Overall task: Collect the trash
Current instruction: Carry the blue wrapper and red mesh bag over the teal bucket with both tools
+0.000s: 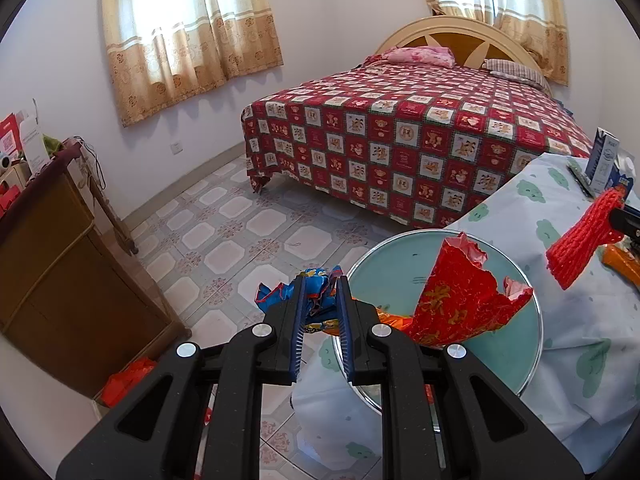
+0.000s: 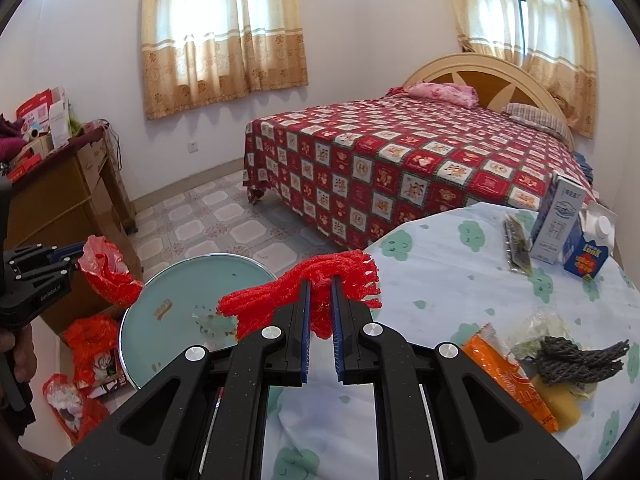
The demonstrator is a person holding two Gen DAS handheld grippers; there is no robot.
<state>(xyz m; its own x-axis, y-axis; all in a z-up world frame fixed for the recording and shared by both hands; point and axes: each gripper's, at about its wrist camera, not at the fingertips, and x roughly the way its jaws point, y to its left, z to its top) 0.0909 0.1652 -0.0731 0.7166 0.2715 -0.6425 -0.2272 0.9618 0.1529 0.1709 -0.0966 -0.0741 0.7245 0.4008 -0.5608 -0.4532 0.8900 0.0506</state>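
The left gripper is clamped on crumpled blue and red wrappers above the round glass stool. The right gripper is pinched tight on a red foam net, held just over the table edge.

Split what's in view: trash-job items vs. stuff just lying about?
Job:
- crumpled wrappers clamped in the left gripper
- red foam net clamped in the right gripper
- orange wrapper and grey foam net on the table, likely next

Lying about:
- milk carton
- blue carton
- bed
- wooden cabinet
- round glass stool
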